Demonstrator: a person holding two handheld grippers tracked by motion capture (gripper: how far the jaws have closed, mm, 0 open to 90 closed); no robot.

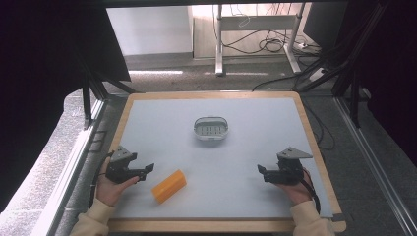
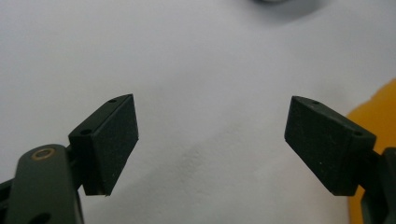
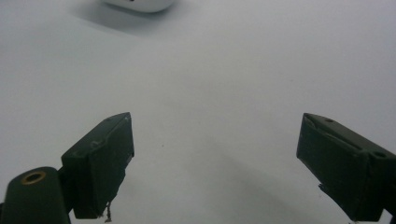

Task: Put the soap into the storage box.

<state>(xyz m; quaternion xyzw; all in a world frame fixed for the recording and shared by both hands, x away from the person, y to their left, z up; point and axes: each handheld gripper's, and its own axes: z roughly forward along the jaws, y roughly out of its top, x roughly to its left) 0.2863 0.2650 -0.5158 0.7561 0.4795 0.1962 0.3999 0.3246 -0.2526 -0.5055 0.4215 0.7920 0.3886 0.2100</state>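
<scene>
An orange block [image 1: 168, 186] lies on the pale table mat [image 1: 236, 147] near the front left. Its edge shows as an orange patch [image 2: 378, 116] at the right of the left gripper view. A small oval grey dish with a slotted floor [image 1: 212, 129] sits at the mat's middle back; its rim [image 3: 137, 4] peeks in at the top of the right gripper view. My left gripper [image 1: 146, 170] rests just left of the block, held in a hand, jaws wide apart with nothing between them [image 2: 210, 140]. My right gripper [image 1: 262, 171] sits at the front right, open and empty [image 3: 215, 158].
The mat lies on a wooden board [image 1: 314, 142] with a raised rim. Beyond the table are a grey floor, desk legs and cables [image 1: 265, 44]. Black frame bars [image 1: 88, 98] stand at both sides.
</scene>
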